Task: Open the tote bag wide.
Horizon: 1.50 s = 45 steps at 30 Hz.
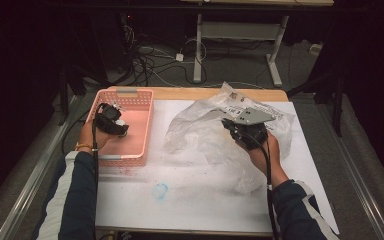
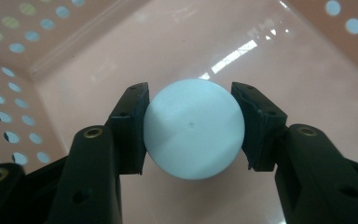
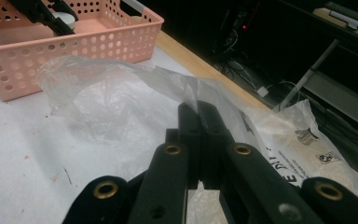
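A dark room surrounds a wood-edged table (image 1: 260,94) covered with a white sheet, with cables and desk legs on the floor in the upper part of the high view. At centre left of that view, the left hand enters from the bottom edge, its forearm in a dark sleeve with a white stripe, and holds the left gripper (image 1: 114,121) tipped down into a pink perforated basket (image 1: 138,131). In the left gripper view, a pale ball (image 2: 193,128) sits at frame centre between the two black jaws, both pads pressing its sides, above the basket floor. At centre right of the high view, the right hand reaches forward from the lower right, holding the right gripper (image 1: 237,126) over a crumpled clear bag (image 1: 200,134). In the right gripper view, the jaws are closed together, pinching a fold of the bag (image 3: 135,100) at frame centre. Black printing shows on the bag at the lower right of that view; only scattered letters show, too partial to read.
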Motion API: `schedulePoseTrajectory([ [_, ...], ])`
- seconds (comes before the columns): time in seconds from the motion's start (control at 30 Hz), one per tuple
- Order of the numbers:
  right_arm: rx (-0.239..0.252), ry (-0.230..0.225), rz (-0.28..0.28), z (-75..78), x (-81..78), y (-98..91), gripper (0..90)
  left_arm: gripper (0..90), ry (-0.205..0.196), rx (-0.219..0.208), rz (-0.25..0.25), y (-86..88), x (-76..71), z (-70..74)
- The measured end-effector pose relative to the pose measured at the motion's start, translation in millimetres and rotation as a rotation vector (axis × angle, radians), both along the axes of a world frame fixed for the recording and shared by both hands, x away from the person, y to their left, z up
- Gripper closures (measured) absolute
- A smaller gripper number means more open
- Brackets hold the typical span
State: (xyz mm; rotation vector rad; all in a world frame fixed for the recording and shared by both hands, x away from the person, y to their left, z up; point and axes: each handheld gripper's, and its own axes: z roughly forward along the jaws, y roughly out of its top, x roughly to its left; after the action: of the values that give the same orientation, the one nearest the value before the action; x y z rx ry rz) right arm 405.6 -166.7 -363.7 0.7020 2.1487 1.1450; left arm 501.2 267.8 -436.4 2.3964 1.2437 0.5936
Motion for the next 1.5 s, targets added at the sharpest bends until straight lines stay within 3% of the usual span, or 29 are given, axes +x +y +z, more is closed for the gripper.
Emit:
schedulePoseTrajectory([
  [0.13, 0.0, -0.003, -0.009, 0.0, 1.6, 0.3, 90.0, 48.0, -0.06, -0.008, 0.018, -0.6, -1.6, 4.4],
  [0.23, 0.0, -0.005, -0.015, 0.0, 2.3, 0.7, 90.0, 48.0, -0.118, -0.051, 0.035, -0.3, -4.6, 10.2],
  [0.57, 0.012, -0.021, -0.047, 12.0, 10.9, -1.4, 90.0, 48.1, -0.274, -0.246, -0.017, -10.7, -29.3, 38.4],
  [0.83, 0.009, -0.002, -0.071, 16.8, 21.5, 1.2, 90.0, 48.1, -0.364, -0.329, -0.147, -45.4, -52.9, 60.8],
  [0.93, 0.008, -0.007, -0.083, 18.1, 24.6, 0.7, 90.0, 48.2, -0.411, -0.306, -0.204, -60.5, -63.6, 70.3],
  [1.13, -0.006, -0.02, -0.105, 26.4, 28.3, 2.9, 90.0, 48.1, -0.458, -0.329, -0.32, -93.4, -89.8, 88.6],
  [1.33, -0.008, -0.044, -0.097, 39.4, 23.5, 7.9, 90.0, 48.1, -0.48, -0.336, -0.462, -130.0, -119.6, 102.1],
  [1.5, -0.012, -0.052, -0.088, 45.9, 20.2, 11.4, 90.0, 48.1, -0.459, -0.34, -0.575, -165.7, -137.9, 96.4],
])
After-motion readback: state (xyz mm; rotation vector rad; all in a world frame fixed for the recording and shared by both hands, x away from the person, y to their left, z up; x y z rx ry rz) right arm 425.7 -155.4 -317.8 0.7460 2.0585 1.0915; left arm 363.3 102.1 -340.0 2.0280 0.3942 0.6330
